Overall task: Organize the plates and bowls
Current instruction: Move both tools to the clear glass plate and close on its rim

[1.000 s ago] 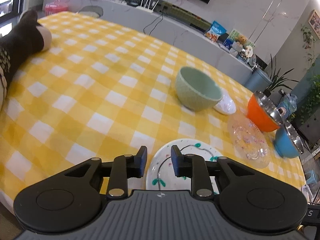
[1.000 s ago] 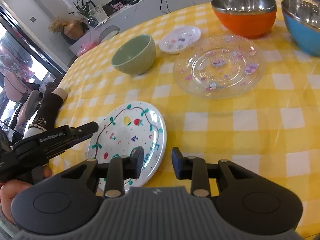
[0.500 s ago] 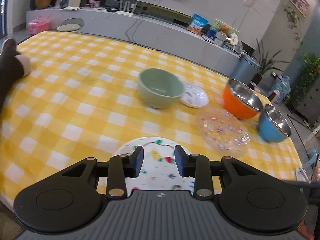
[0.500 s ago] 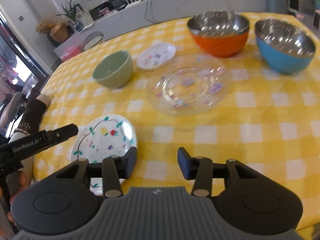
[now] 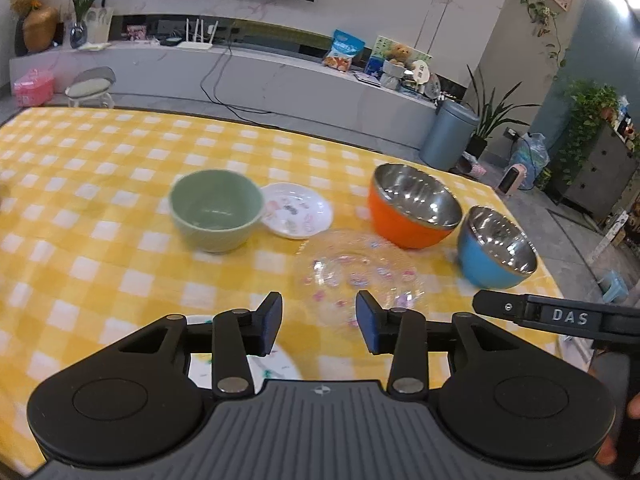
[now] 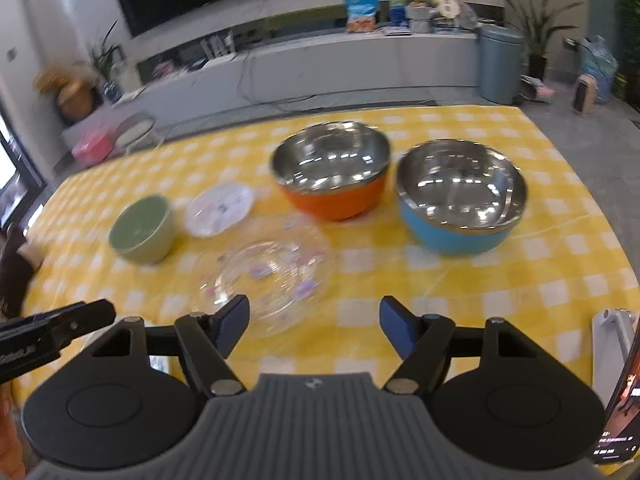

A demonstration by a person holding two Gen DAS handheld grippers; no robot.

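Both grippers have pulled back and up from the painted plate (image 5: 276, 364) – left gripper (image 5: 318, 322) and right gripper (image 6: 314, 326) have just been opening, jaws wide and empty – so the clear plate (image 6: 276, 272), lying ahead between them, looks like the next pick.

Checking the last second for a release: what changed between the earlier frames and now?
Both grippers pulled up and back from the painted plate: it slid toward the bottom edge of each view, and more of the room shows. The left gripper and right gripper have just been opening their jaws, nothing between them. Nothing was grasped or let go. Green bowl, small plate, clear plate, orange bowl and blue bowl stayed put.
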